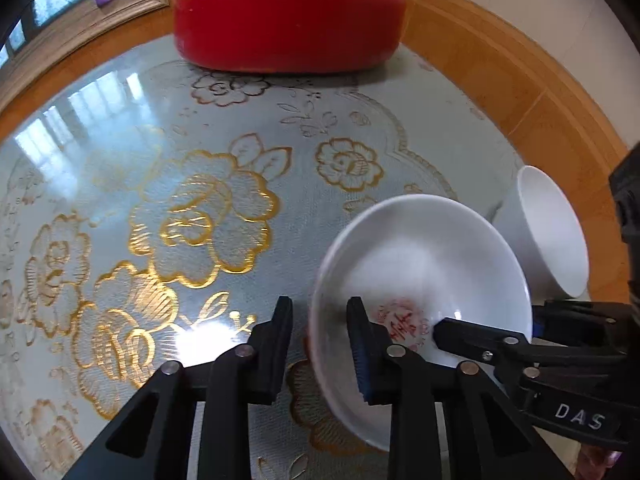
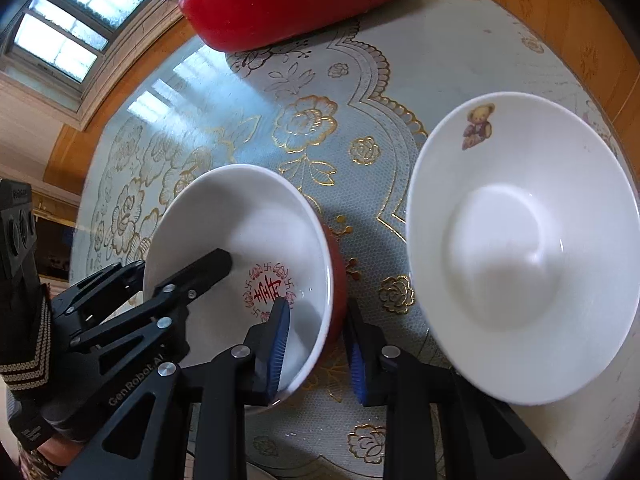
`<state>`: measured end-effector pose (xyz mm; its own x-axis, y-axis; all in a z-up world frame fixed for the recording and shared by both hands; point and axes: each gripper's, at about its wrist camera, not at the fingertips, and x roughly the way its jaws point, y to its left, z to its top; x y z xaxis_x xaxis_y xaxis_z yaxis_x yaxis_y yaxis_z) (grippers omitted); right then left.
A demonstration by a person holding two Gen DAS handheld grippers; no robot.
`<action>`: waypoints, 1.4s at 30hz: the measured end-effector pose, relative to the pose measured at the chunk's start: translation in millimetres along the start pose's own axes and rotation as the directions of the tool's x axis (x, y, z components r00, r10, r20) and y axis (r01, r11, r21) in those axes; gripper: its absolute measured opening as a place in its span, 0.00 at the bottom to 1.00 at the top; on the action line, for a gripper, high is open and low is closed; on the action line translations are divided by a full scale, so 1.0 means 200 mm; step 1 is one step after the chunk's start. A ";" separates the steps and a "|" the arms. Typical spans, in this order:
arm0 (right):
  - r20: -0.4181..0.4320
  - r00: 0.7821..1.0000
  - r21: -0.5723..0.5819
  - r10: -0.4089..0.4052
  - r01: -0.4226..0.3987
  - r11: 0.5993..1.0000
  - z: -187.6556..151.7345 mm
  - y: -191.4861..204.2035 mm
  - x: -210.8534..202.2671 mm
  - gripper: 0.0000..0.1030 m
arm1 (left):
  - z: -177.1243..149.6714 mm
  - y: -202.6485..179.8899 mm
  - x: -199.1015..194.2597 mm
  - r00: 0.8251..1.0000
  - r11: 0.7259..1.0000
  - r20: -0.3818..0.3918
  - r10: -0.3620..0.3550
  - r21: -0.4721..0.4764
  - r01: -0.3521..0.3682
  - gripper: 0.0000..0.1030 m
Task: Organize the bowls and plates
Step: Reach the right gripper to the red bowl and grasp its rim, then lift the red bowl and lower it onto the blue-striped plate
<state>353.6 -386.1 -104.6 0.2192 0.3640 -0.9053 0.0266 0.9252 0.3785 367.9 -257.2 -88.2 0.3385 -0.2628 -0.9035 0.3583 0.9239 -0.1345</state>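
- Centrally, the landmark: a red-sided bowl (image 2: 256,280) with a white interior and a red character printed on its floor, standing upright on the patterned tablecloth (image 2: 320,128).
- Left gripper (image 1: 320,340): jaws narrowly parted and straddling the bowl's rim, one finger inside the bowl, one outside; whether the pads actually press the wall cannot be told.
- Right gripper (image 2: 316,344): likewise straddling the opposite side of the same rim, a blue-padded finger (image 2: 278,344) inside, its partner outside; the outer pad appears slightly clear of the red wall, so firm contact cannot be told.
- White bowl with a teddy-bear decal (image 2: 520,248): just beside the landmark bowl, on its right in the right wrist view, empty.
- Red appliance with a dark lid (image 1: 290,20): well beyond the landmark bowl, at the table's far edge.
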 end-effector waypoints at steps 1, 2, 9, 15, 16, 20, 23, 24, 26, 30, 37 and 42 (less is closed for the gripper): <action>0.003 1.000 -0.002 -0.008 0.008 1.000 0.00 0.01 0.00 0.26 | -0.01 -0.01 0.00 1.000 1.000 0.007 -0.001 0.012 0.001 0.19; 0.005 1.000 -0.001 -0.013 0.013 1.000 0.00 0.01 0.00 0.25 | -0.01 -0.03 0.00 1.000 1.000 0.011 0.013 0.026 -0.013 0.19; 0.031 1.000 0.018 0.006 -0.007 1.000 -0.02 0.00 0.00 0.18 | -0.05 -0.01 -0.06 0.999 1.000 0.043 0.005 0.015 -0.005 0.13; 0.026 0.999 0.041 0.040 -0.042 0.998 -0.04 -0.03 -0.03 0.18 | -0.10 -0.01 -0.11 0.998 1.000 0.057 -0.006 -0.011 0.007 0.13; 0.026 0.999 0.045 0.045 -0.046 0.998 -0.04 -0.03 -0.03 0.17 | -0.11 -0.01 -0.12 0.998 1.000 0.065 -0.010 -0.010 0.010 0.13; 0.032 0.998 0.046 0.057 -0.059 0.997 -0.05 -0.04 -0.07 0.18 | -0.15 -0.03 -0.18 0.996 1.000 0.089 -0.019 -0.005 0.019 0.13; 0.036 0.996 0.065 0.088 -0.090 0.994 -0.05 -0.04 -0.09 0.18 | -0.17 -0.03 -0.22 0.994 0.999 0.103 -0.028 -0.026 0.031 0.13; 0.039 0.995 0.067 0.097 -0.099 0.993 -0.06 -0.04 -0.10 0.18 | -0.18 -0.03 -0.24 0.994 0.999 0.109 -0.031 -0.029 0.034 0.13; 0.051 0.992 0.069 0.112 -0.115 0.991 -0.06 -0.03 -0.13 0.18 | -0.19 -0.02 -0.27 0.992 0.999 0.122 -0.036 -0.036 0.040 0.13; 0.078 0.988 0.058 0.136 -0.140 0.988 -0.06 0.00 -0.21 0.18 | -0.21 -0.02 -0.35 0.988 0.997 0.150 -0.044 -0.052 0.052 0.13; 0.113 0.981 0.005 0.155 -0.157 0.988 -0.12 0.08 -0.39 0.18 | -0.26 -0.05 -0.54 0.972 0.997 0.232 -0.050 -0.038 0.061 0.13; 0.113 0.977 0.002 0.181 -0.183 0.983 -0.21 0.11 -0.47 0.18 | -0.34 -0.06 -0.66 0.963 0.997 0.263 -0.061 -0.031 0.072 0.13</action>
<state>291.9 -395.1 -19.3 0.3295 0.5113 -0.7937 -0.0122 0.8429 0.5379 260.6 -214.0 5.7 0.5332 -0.3830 -0.7543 0.3548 0.9107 -0.2116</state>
